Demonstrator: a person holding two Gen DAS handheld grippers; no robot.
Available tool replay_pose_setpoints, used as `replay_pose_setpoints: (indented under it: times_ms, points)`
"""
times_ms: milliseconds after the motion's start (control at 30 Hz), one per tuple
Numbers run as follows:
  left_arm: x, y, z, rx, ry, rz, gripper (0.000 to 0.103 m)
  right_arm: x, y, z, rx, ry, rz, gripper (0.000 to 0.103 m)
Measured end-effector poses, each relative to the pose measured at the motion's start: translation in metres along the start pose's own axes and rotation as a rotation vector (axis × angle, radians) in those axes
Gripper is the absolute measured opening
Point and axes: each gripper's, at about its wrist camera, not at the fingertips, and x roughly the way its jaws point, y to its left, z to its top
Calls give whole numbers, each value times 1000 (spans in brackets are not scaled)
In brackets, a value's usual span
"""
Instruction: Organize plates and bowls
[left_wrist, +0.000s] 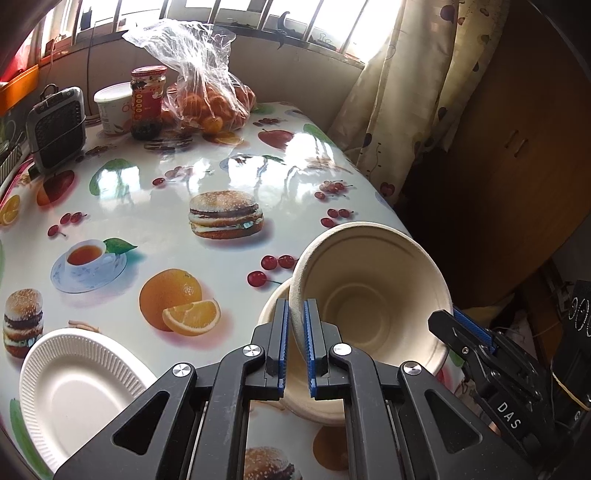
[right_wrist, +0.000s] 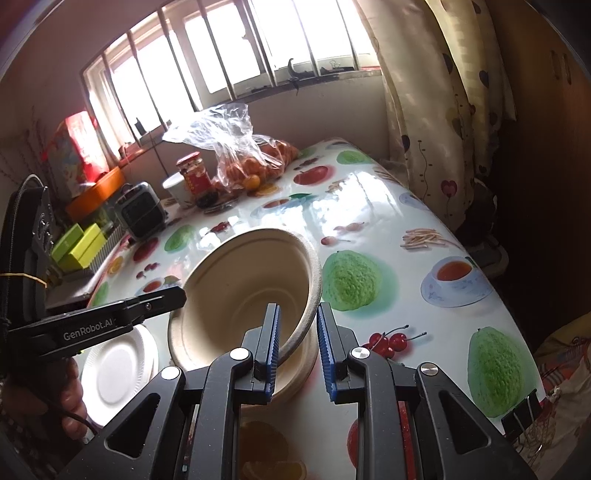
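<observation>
1. Bowl (left_wrist: 369, 291), beige and tilted, sits at lower centre-right of the left wrist view, its rim pinched between the blue pads of the left gripper (left_wrist: 295, 314), which is clenched on it.
2. In the right wrist view the right gripper (right_wrist: 297, 321) straddles the same rim at lower centre; its jaws stand apart, one pad inside the wall, the other outside, so it is released.
3. Under the tilted bowl lies a second beige bowl (left_wrist: 314, 402), resting on the table; the upper one leans into it.
4. To the lower left of the left wrist view a white paper plate (left_wrist: 77, 391) lies flat on the fruit-printed tablecloth (left_wrist: 155, 206).
5. Toward the upper left stand a red-labelled jar (left_wrist: 147, 101), a white tub (left_wrist: 110, 107), a grey heater (left_wrist: 57, 129) and a clear bag of oranges (left_wrist: 207, 92).
6. A patterned curtain (left_wrist: 417, 92) hangs at upper right.
</observation>
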Motion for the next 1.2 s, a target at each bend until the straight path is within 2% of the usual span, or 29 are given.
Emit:
replay_pose_setpoints:
  times_ms: [1200]
  points:
    - [10,14,-14,-41,36,33,8,22,-1,-13,0,72,18,20]
